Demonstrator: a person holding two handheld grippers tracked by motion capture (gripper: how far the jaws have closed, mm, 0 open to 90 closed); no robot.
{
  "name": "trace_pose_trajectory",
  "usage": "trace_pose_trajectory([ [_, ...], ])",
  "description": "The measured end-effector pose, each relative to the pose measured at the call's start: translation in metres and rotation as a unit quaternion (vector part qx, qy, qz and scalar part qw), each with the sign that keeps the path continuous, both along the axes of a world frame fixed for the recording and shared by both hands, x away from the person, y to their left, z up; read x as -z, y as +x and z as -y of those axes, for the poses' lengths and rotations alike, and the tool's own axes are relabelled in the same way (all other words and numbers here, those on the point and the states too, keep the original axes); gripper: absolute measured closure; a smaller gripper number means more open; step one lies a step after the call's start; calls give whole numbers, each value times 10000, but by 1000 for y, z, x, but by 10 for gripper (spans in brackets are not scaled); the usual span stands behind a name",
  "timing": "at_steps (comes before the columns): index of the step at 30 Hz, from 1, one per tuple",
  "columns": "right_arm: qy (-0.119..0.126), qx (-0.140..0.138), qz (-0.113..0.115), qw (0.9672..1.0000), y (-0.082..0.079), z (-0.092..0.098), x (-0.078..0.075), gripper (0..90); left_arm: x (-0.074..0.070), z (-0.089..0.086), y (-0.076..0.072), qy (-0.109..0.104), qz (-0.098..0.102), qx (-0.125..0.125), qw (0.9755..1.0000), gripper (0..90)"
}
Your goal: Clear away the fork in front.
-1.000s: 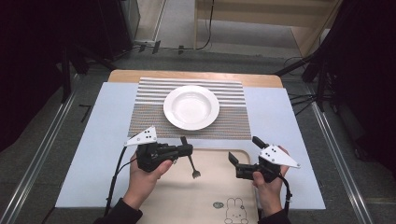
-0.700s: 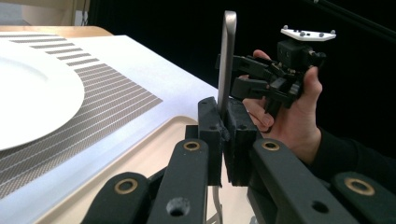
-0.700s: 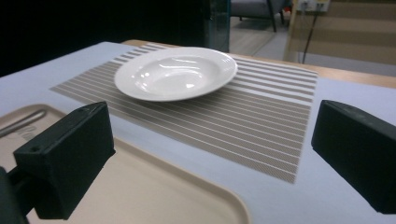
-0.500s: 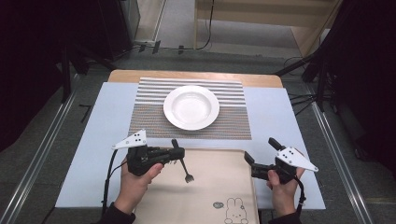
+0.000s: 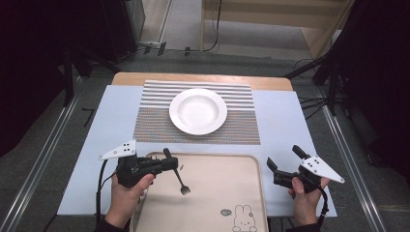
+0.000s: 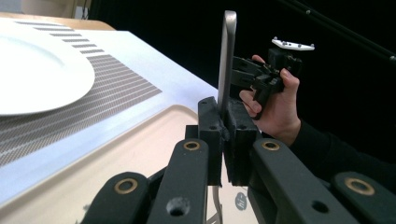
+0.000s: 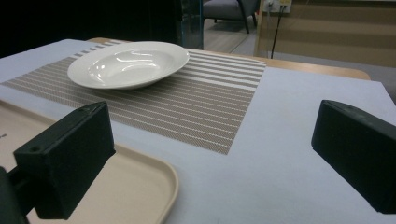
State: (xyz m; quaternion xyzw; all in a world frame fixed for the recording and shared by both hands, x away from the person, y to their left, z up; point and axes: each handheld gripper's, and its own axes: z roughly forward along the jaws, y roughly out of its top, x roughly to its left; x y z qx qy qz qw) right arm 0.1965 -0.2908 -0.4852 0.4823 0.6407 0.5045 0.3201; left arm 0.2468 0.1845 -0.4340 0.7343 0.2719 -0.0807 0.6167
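My left gripper [image 5: 169,162] hovers over the top left corner of the beige tray [image 5: 241,166], shut on a metal fork [image 5: 182,182] whose tines point toward the tray's middle. In the left gripper view the fork handle [image 6: 227,60] stands up from between my pressed jaws [image 6: 223,116], and the other hand's gripper [image 6: 254,77] shows beyond it. My right gripper [image 5: 284,157] hangs off the tray's right edge over the pale blue cloth, open and holding nothing. Its two pads [image 7: 70,154] stand wide apart, with my right gripper [image 7: 215,154] facing the white plate [image 7: 128,63].
The white plate [image 5: 197,110] rests on a striped placemat [image 5: 241,130] at the middle of the table. A pale blue cloth [image 5: 285,121] covers the tabletop. The tray carries a small rabbit print [image 5: 240,214] near its front edge. Dark floor and metal rails flank the table.
Both hands have drifted apart and toward the near edge: the left gripper leftward with the fork in it, the right gripper rightward off the tray. Neither jaw opening looks different.
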Motion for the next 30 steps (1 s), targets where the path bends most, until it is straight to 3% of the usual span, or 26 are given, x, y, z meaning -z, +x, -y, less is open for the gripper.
trace_pose_trajectory([
  [12, -52, 171, 4, 9998, -7, 13, 4, 0, 5, -23, -8, -25, -210, 43, 9998, 862],
  [22, -40, 246, 16, 9997, -12, 22, 4, 0, 8, -22, -14, 50, -399, 264, 9988, 862],
  [30, -45, 275, 10, 9996, -14, 24, 5, 0, 14, -18, -12, 152, -613, 633, 9960, 862],
])
